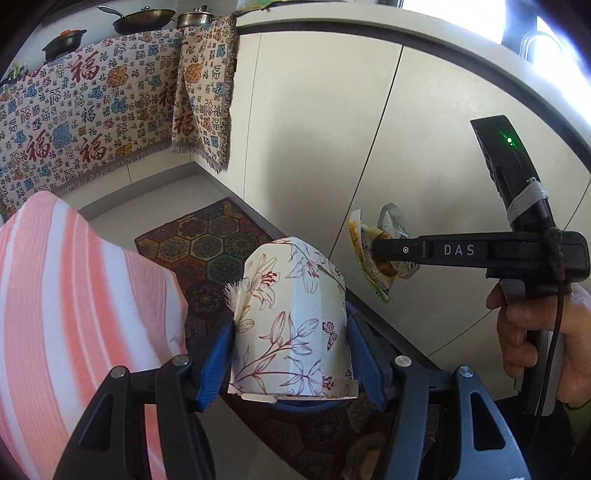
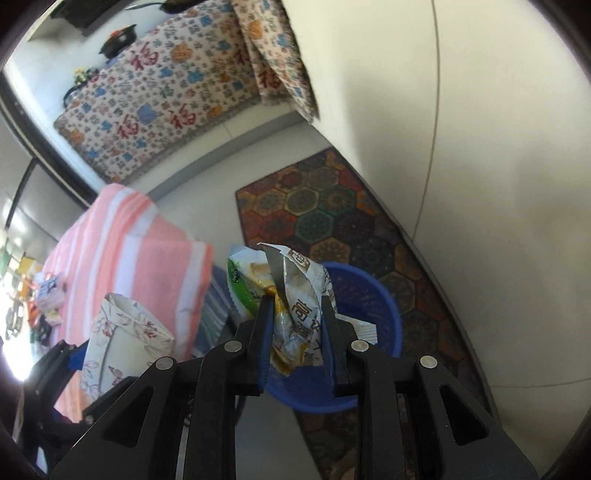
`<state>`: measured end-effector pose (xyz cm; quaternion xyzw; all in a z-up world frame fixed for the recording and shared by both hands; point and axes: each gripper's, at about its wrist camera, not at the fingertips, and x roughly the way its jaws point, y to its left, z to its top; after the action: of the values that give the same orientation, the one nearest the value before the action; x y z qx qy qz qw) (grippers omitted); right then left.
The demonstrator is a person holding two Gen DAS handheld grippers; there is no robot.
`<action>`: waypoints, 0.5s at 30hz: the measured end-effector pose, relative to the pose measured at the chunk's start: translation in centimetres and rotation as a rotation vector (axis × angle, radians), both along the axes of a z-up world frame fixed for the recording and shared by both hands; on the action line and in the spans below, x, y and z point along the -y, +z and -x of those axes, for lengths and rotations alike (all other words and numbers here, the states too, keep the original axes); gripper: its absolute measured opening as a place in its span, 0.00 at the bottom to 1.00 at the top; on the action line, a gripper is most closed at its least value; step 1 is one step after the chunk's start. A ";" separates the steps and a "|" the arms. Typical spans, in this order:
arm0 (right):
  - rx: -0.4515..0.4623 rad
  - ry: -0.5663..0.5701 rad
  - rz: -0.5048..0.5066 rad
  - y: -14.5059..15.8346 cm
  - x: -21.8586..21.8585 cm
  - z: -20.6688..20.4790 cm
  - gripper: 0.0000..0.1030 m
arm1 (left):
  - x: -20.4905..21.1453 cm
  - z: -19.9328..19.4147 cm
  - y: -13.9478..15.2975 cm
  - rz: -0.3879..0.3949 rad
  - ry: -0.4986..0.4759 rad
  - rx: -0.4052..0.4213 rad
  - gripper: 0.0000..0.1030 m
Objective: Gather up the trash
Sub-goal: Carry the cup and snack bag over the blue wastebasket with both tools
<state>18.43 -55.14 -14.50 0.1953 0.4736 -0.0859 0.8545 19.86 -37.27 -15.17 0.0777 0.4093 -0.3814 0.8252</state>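
My left claw (image 1: 291, 334) was clamped on a floral paper box (image 1: 291, 321), its blue pads pressed against both sides. My right claw (image 2: 297, 332) had closed narrow on crumpled snack wrappers (image 2: 291, 295), held above a blue plastic basket (image 2: 373, 295) that stood on the patterned hexagon rug (image 2: 332, 218). A hand (image 1: 535, 332) gripped the right claw's handle. Beside the basket I saw a pink-and-white striped cloth (image 2: 125, 243). Farther off, a cloth printed with red characters (image 1: 88, 114) hung over the surface edge, with pans (image 1: 144, 18) on top.
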 end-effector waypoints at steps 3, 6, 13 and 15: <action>-0.008 -0.031 -0.031 -1.7 1.9 0.1 0.22 | 1.9 -0.5 -2.1 -0.024 0.005 -0.021 0.60; -0.018 -0.052 -0.074 -2.9 3.2 0.1 0.22 | 3.1 -1.3 -4.0 -0.044 0.003 -0.043 0.60; -0.040 -0.099 -0.109 -4.2 4.6 -0.2 0.23 | 4.8 -2.4 -6.8 -0.078 0.000 -0.072 0.60; -0.045 -0.104 -0.113 -4.5 4.8 -0.3 0.23 | 5.0 -2.9 -7.2 -0.079 -0.002 -0.080 0.60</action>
<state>18.73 -59.89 -18.97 0.2654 0.4860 -0.1079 0.8257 22.73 -42.27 -22.36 0.0953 0.4564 -0.3687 0.8041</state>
